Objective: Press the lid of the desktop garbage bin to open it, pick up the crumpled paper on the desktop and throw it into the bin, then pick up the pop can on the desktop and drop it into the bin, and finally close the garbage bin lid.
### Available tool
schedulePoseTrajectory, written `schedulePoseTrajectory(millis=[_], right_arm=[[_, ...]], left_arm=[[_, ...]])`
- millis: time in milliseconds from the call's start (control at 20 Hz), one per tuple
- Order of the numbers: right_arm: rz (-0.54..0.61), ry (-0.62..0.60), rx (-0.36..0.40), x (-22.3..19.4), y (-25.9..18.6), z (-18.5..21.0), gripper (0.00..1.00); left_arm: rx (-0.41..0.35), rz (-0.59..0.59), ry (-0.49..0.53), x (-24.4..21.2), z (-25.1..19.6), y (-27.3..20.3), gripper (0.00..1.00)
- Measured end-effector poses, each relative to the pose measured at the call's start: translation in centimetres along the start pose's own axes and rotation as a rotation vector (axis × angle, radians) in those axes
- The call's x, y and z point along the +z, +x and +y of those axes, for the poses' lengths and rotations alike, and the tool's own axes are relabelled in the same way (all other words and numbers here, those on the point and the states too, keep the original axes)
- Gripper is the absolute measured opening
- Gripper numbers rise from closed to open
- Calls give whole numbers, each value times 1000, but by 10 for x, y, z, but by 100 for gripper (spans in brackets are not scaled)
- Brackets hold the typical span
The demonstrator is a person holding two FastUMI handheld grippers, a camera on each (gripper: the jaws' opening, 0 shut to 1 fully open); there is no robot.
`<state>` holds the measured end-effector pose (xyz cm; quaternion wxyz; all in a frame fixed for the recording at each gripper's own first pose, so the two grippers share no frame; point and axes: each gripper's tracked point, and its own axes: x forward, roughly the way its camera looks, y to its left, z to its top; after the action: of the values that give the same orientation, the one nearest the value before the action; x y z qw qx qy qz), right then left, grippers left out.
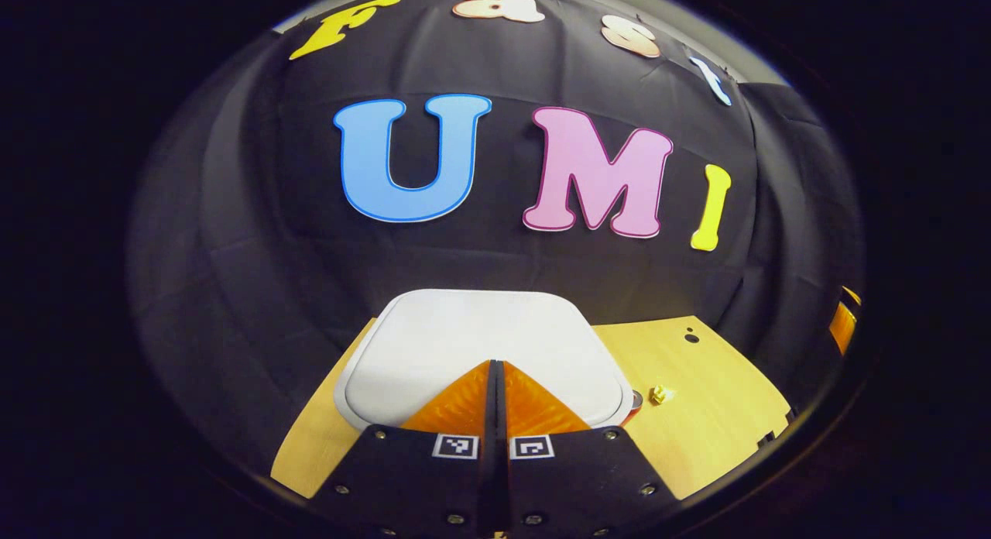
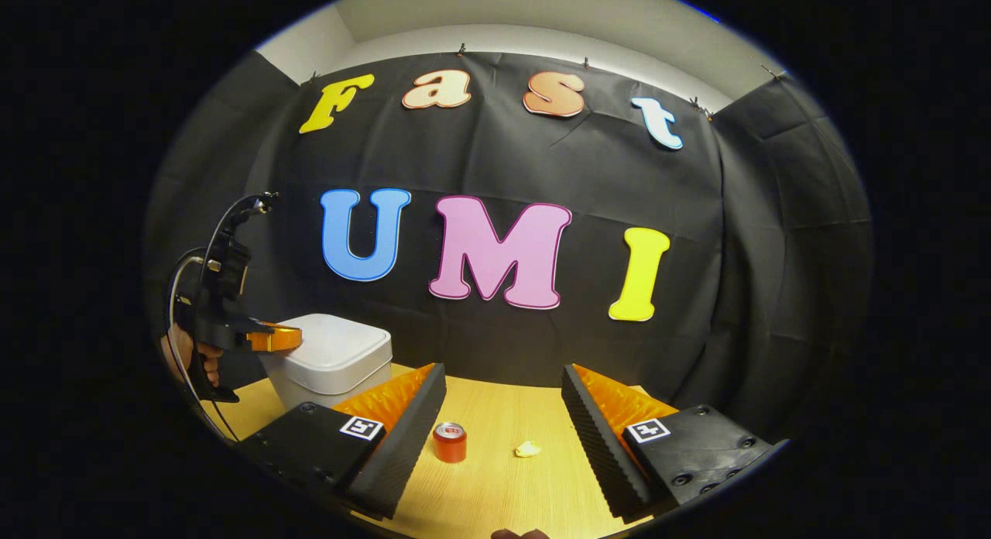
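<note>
The white desktop bin [image 2: 333, 361] stands at the table's back left with its lid [image 1: 480, 345] down. My left gripper [image 1: 496, 363] is shut with nothing in it, and its tips are low over the near part of the lid; whether they touch it I cannot tell. In the right gripper view a hand holds the left gripper [image 2: 272, 338] above the bin's left side. My right gripper [image 2: 503, 372] hangs open over the table. Beyond its fingers stand a red pop can [image 2: 450, 442] and a small crumpled paper [image 2: 528, 449]. The crumpled paper [image 1: 657, 394] lies right of the bin.
The wooden table [image 2: 495, 485] reaches back to the black cloth wall. A small dark hole [image 1: 691, 338] marks the tabletop near its far right corner. The can's rim [image 1: 636, 399] peeks out from behind the bin's right corner.
</note>
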<state>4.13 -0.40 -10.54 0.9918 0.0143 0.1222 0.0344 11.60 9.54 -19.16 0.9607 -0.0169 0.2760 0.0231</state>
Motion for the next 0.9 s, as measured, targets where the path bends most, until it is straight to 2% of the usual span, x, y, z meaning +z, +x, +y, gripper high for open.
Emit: schedulePoseTrajectory(millis=[100,150,300,400,750,900], right_arm=[[9,9,1,-3,3,1,98],[13,14,1,-3,4,1,98],[2,23,3,2,6,3,98],[-4,8,7,3,6,6,98],[-18,-22,28,8,1,12,98],[-16,-15,21,7,-2,10,98]], left_arm=[[-15,-2,-55,3,-1,0,1],[-16,-14,-51,6,0,-2,1],[8,-58,83,21,-5,-8,1],[-6,-107,108,38,-17,-14,1],[-15,-341,98,133,-38,-61,1],[-18,-414,99,157,-43,-82,0]])
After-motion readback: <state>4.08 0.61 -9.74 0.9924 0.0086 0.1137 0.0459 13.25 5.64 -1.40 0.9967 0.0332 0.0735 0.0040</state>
